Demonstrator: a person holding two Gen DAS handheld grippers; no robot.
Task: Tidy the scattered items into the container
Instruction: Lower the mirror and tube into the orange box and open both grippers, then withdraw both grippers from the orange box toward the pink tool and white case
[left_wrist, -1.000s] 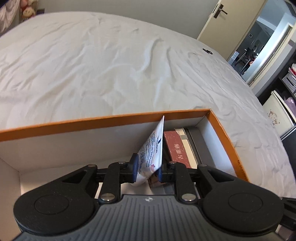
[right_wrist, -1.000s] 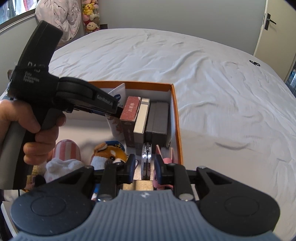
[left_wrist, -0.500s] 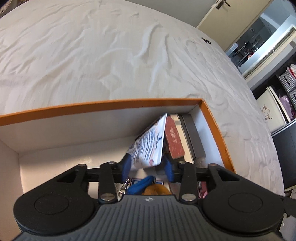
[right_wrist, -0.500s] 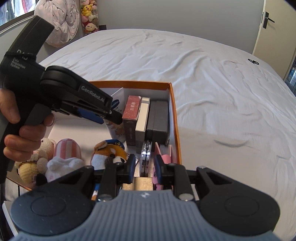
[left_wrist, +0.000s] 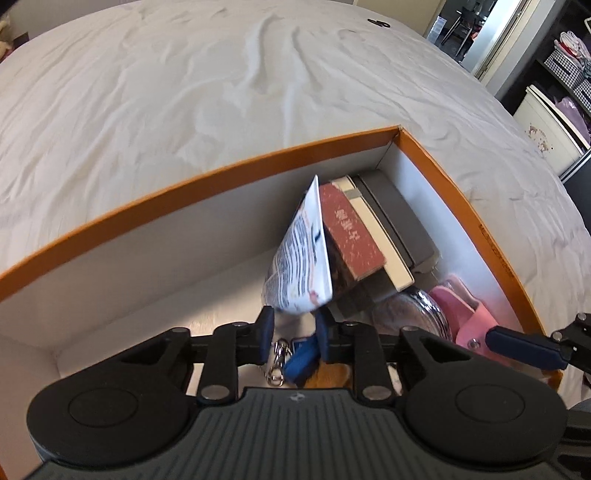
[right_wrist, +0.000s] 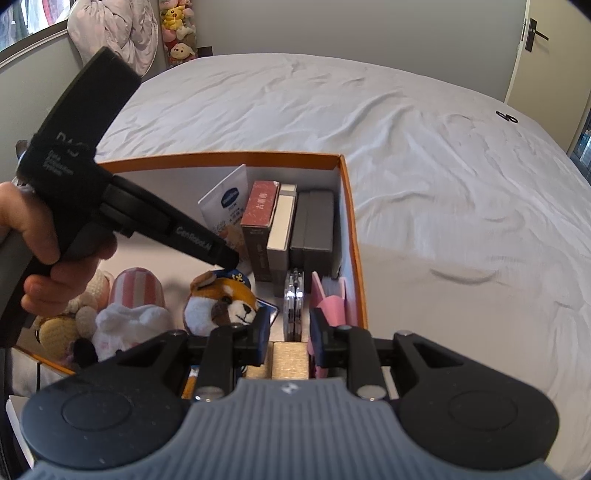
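box (right_wrist: 351, 221) on bed (right_wrist: 424, 166), books (right_wrist: 280, 225) inside

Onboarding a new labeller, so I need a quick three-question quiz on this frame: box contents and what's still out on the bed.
1. True or false: the white packet leans against the red book inside the orange box.
2. What lies on the bed sheet, outside the box, near the far right corner of the bed?
A. a small black item
B. a plush dog
C. a grey case
3. What colour is the item against the box's right wall at its near end in the right wrist view?

Key: 1 true; 2 A; 3 pink.
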